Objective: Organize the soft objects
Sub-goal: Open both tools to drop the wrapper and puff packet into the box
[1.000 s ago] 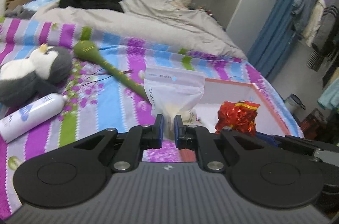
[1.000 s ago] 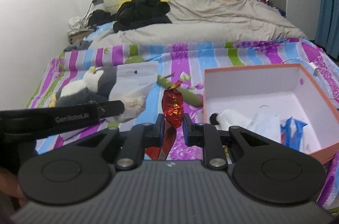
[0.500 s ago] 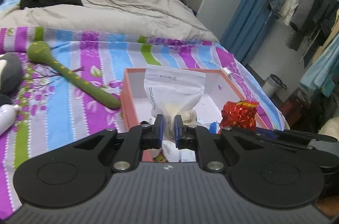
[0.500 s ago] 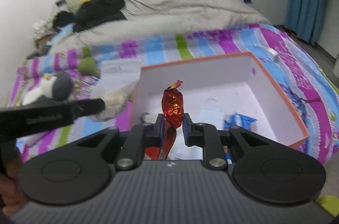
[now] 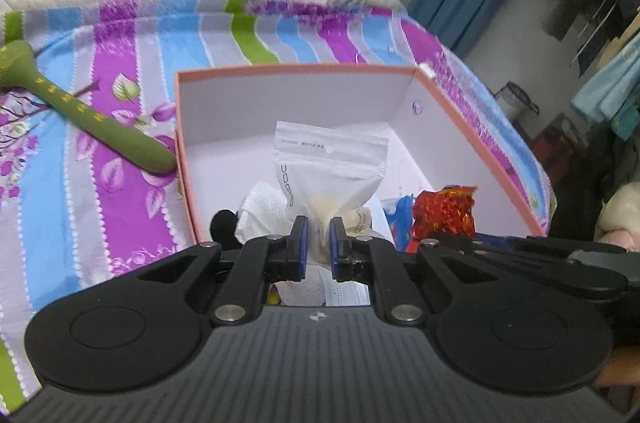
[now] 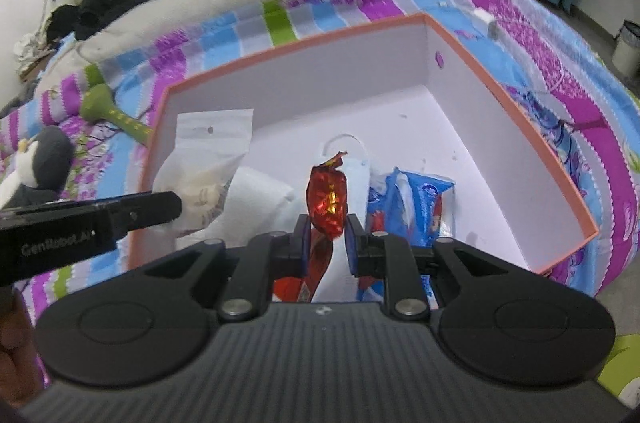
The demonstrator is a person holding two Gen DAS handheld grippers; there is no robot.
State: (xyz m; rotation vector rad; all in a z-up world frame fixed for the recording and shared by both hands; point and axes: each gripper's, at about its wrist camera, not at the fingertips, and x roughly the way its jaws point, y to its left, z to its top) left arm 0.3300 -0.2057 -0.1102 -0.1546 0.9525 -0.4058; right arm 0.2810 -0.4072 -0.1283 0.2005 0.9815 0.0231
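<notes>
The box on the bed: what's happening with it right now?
A person holds a gripper in each hand above the open box. The left gripper is shut on a clear pouch; the right gripper is shut on a red foil packet. Neither is released yet. A blue packet and white cloth already lie inside. A green toy lies on the bedspread outside.

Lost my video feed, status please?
Left tongs shut on clear pouch, right tongs shut on red foil packet. Both over orange box. Nothing blocking.
</notes>
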